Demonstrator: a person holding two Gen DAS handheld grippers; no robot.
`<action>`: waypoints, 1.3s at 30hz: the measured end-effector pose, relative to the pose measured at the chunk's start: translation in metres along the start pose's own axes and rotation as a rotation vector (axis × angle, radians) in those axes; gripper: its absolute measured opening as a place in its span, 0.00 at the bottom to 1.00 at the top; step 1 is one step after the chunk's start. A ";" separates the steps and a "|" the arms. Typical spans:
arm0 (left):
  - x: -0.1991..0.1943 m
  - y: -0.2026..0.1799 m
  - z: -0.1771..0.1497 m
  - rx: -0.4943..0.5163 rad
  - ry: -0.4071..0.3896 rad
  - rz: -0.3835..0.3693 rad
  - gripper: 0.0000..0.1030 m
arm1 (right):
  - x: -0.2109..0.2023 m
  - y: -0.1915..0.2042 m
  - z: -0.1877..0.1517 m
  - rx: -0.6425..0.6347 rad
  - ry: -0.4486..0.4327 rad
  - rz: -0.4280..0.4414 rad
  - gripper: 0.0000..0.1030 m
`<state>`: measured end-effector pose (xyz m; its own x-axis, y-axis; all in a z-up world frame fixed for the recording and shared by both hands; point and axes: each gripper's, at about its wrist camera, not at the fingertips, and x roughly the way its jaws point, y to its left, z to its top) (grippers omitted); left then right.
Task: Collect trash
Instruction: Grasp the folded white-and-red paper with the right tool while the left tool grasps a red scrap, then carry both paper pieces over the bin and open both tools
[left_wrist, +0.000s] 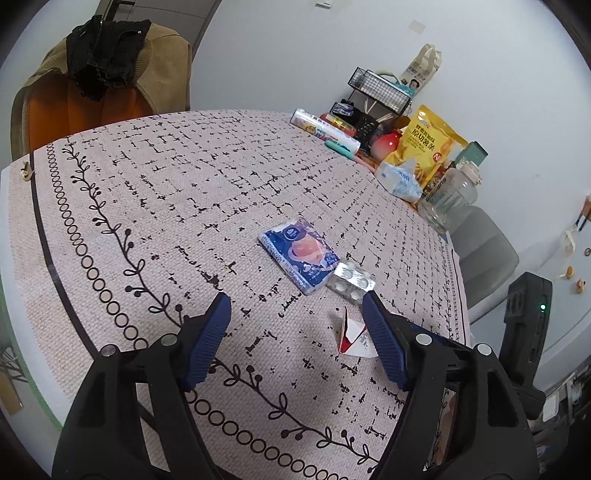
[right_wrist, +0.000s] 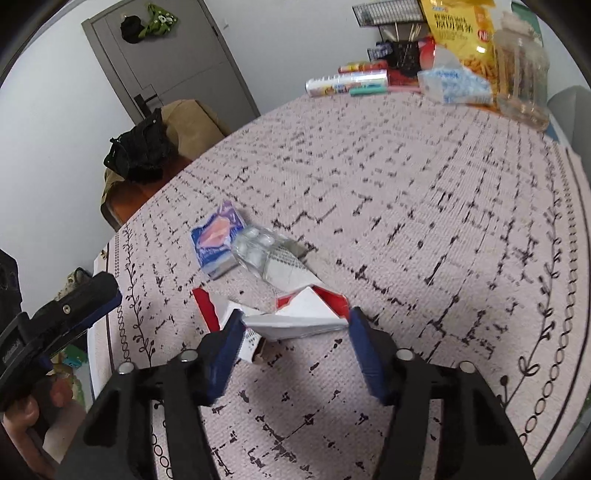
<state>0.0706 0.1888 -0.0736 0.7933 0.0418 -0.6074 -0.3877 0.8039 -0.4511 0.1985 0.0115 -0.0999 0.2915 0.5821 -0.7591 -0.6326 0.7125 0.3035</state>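
A blue tissue pack (left_wrist: 299, 258) (right_wrist: 216, 240) lies mid-table on the patterned cloth (left_wrist: 166, 192), and a silver blister pack (left_wrist: 351, 280) (right_wrist: 255, 247) touches it. A printed leaflet (right_wrist: 291, 269) rests against the blister pack. My left gripper (left_wrist: 295, 301) hovers open just short of the pack, with nothing between its fingers. A flattened red-and-white carton (right_wrist: 303, 314) (left_wrist: 351, 339) sits between the fingertips of my right gripper (right_wrist: 294, 320), and both pads touch its edges. A torn red-and-white scrap (right_wrist: 210, 306) lies just left of it.
Along the far edge stand a yellow snack bag (left_wrist: 428, 144), a clear jar (left_wrist: 450, 199), a soft tissue packet (left_wrist: 400, 181), a wire rack (left_wrist: 380, 88) and rolls (left_wrist: 325, 129). A chair draped with clothes (left_wrist: 103, 74) stands behind the table. A hand (right_wrist: 22, 410) holds the left gripper's body.
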 end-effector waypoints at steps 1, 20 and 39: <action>0.002 -0.002 0.000 0.003 0.003 -0.001 0.71 | -0.002 -0.001 0.000 0.002 -0.009 0.001 0.54; 0.060 -0.049 -0.013 0.073 0.103 0.021 0.44 | -0.072 -0.068 -0.019 0.108 -0.128 -0.047 0.54; 0.041 -0.090 -0.022 0.155 0.086 0.005 0.05 | -0.120 -0.121 -0.051 0.214 -0.192 -0.091 0.54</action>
<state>0.1277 0.1056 -0.0725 0.7459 0.0005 -0.6660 -0.3093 0.8859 -0.3457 0.2031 -0.1642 -0.0751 0.4831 0.5613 -0.6720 -0.4382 0.8194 0.3695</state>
